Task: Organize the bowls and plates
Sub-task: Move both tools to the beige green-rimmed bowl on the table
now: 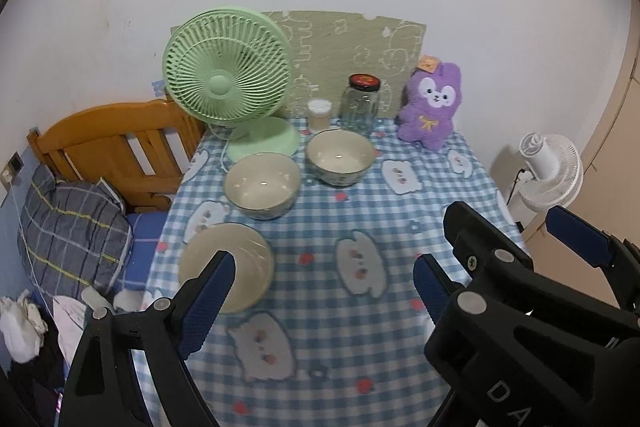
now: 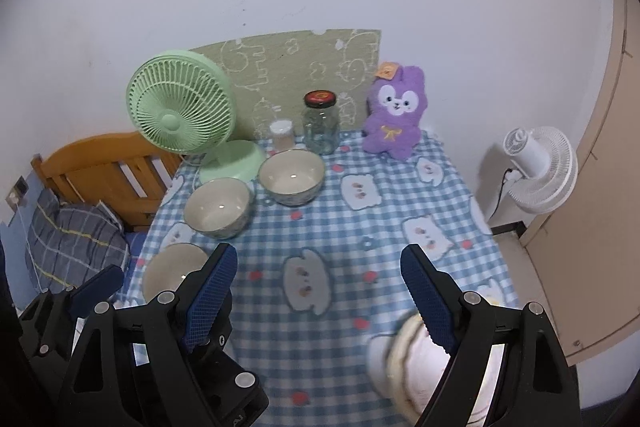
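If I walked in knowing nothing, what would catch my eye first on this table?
Probably the mint-green fan at the back left of the checked tablecloth, and the purple plush toy sitting at the back right against the wall. Between them stands a glass jar, with two cream bowls side by side just in front and a plate nearer, by the left edge.

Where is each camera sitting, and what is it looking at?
Left wrist: sits on the left gripper, looks down across the table at the bowls; its open jaws show, with the right gripper beside.
Right wrist: sits on the right gripper, same direction; its open jaws show, the left gripper at lower left.
Shared: bowls, green fan, jar, purple toy.
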The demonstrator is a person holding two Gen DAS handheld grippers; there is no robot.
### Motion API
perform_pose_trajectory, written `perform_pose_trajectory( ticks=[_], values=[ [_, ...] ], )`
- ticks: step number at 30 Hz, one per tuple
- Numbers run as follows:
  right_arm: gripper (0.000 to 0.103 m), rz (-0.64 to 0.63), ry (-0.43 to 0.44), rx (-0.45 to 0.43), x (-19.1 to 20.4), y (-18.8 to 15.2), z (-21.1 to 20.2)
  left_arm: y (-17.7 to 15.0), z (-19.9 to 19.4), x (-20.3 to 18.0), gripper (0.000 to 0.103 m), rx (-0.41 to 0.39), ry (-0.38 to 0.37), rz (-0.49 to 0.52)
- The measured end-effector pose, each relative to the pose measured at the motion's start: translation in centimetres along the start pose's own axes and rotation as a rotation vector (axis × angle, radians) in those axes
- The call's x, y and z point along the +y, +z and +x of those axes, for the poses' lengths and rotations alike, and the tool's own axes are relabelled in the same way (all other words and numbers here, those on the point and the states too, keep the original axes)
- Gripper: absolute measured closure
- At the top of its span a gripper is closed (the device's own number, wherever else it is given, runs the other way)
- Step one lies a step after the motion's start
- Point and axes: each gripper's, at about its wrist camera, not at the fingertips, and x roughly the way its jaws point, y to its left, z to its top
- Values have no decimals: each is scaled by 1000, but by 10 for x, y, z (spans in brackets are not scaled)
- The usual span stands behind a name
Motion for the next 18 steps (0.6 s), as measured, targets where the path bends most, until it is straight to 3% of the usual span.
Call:
perform_pose_trajectory(
  ticks=[11,18],
  values=[
    [17,-4,9,41,70,4,47,4,37,67,12,36,24,5],
    [17,-38,16,64,106,0,81,0,71,106,19,88,41,-15]
  ],
)
